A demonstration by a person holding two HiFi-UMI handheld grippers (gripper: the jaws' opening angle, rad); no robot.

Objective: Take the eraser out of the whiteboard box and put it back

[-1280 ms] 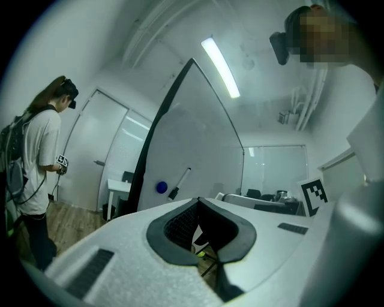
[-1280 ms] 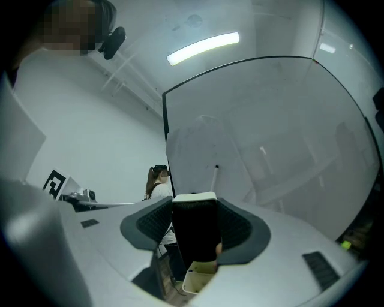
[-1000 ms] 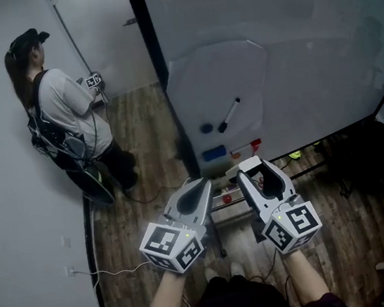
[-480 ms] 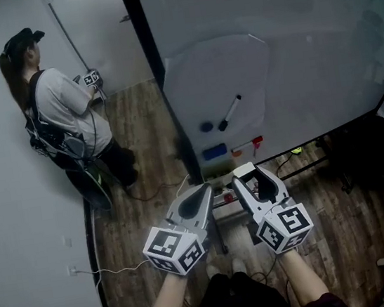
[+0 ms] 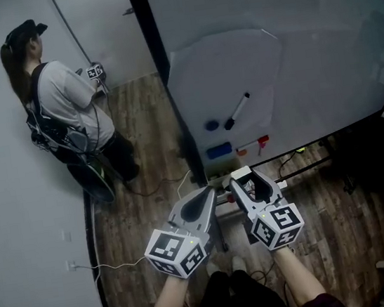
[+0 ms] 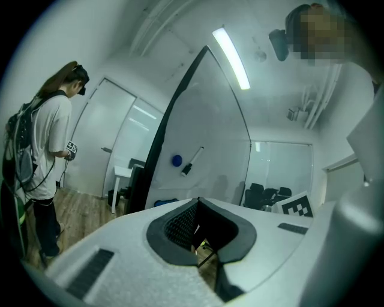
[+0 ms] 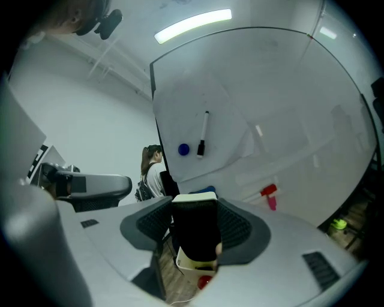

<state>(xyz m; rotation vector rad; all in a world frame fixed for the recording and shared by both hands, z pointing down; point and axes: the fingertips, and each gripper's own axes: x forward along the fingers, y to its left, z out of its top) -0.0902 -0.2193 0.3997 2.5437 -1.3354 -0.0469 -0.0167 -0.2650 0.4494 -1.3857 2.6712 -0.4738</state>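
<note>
Jaws of the right gripper [image 5: 252,185] clamp the black-felt, white-backed eraser [image 7: 193,231] just above the small white whiteboard box [image 7: 185,264]. Left gripper [image 6: 201,232] is closed, empty. Judged step: return; next, lower the eraser into the box and release.

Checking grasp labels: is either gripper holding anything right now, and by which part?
The right gripper holds the eraser, clamped across its two long sides, with the dark face toward the gripper's camera. The left gripper is shut and empty.
</note>
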